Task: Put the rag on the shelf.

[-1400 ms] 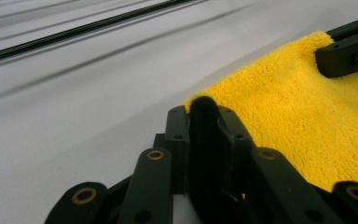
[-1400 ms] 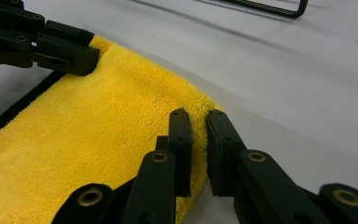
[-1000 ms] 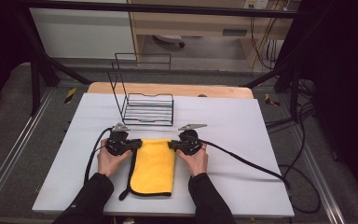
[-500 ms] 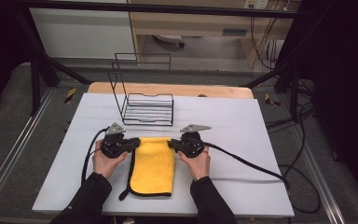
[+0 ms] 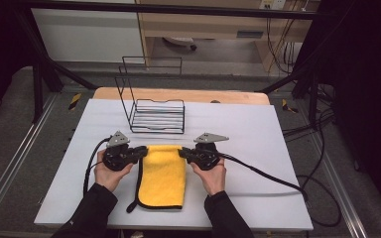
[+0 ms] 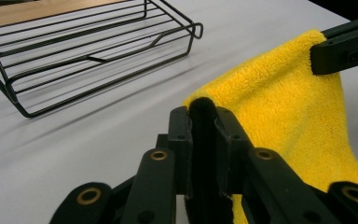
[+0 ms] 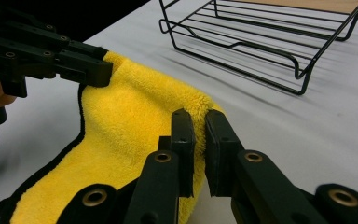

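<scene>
Cloth of yellow microfibre with a black sewn border lies folded on the white desk, its near part flat and its far edge raised a little between the two tongs. The left tongs are closed on the far left corner, where the black border stands pinched between the pads. The right tongs are closed on the far right corner; in the right gripper view the yellow pile disappears between the two jaws, which are almost together.

I judge that this cloth is very light and completely soft. It has no stiffness, so the part between the two grips will sag, and the free near end will hang down and swing when it leaves the desk. The fluffy pile gives good friction against the pads, so slipping is not likely, and nothing here can break. The corners and the sewn border are the best places to hold, because the border is thicker and firmer than the middle. Keeping both tongs level and well apart should hold the edge stretched.

The black wire rack stands just behind the cloth, not touching it.
</scene>
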Available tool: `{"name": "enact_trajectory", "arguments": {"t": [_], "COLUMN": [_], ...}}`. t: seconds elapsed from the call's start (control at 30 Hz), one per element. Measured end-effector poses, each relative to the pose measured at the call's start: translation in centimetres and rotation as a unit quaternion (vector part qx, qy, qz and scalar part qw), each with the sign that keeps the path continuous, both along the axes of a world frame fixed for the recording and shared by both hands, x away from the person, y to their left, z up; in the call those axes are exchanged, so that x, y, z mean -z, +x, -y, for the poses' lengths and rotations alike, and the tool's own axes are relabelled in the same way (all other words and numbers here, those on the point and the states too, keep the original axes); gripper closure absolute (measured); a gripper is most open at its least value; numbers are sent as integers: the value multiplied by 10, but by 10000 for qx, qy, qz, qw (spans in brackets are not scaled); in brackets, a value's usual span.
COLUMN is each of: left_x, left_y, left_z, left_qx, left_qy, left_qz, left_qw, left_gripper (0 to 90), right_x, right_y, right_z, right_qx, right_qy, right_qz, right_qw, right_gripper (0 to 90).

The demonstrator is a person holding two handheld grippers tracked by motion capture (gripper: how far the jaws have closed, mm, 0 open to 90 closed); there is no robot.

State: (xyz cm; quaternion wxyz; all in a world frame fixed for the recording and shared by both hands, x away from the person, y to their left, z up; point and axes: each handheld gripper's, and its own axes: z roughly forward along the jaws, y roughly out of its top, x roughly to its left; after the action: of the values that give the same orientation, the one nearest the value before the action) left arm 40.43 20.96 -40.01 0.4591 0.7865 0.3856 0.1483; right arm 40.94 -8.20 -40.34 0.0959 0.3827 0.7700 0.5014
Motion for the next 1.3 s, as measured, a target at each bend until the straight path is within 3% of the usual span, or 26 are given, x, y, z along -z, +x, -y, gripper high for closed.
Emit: {"name": "enact_trajectory", "arguments": {"t": [0.5, 1.3], "left_x": [-20, -55], "left_y": [-14, -32], "left_z": [-4, -8], "left_qx": [9, -18], "left_qy": [-154, -414], "left_qz": [339, 895], "left_qw": [9993, 9951], "left_gripper": [784, 787], "right_x": [-21, -58], "right_y": [-14, -28], "right_z": [0, 0], "right_qx": [-47, -31], "right_qy": [68, 226], "right_qz": [463, 1054], "right_qw": [9989, 9942], "right_gripper": [832, 834]}}
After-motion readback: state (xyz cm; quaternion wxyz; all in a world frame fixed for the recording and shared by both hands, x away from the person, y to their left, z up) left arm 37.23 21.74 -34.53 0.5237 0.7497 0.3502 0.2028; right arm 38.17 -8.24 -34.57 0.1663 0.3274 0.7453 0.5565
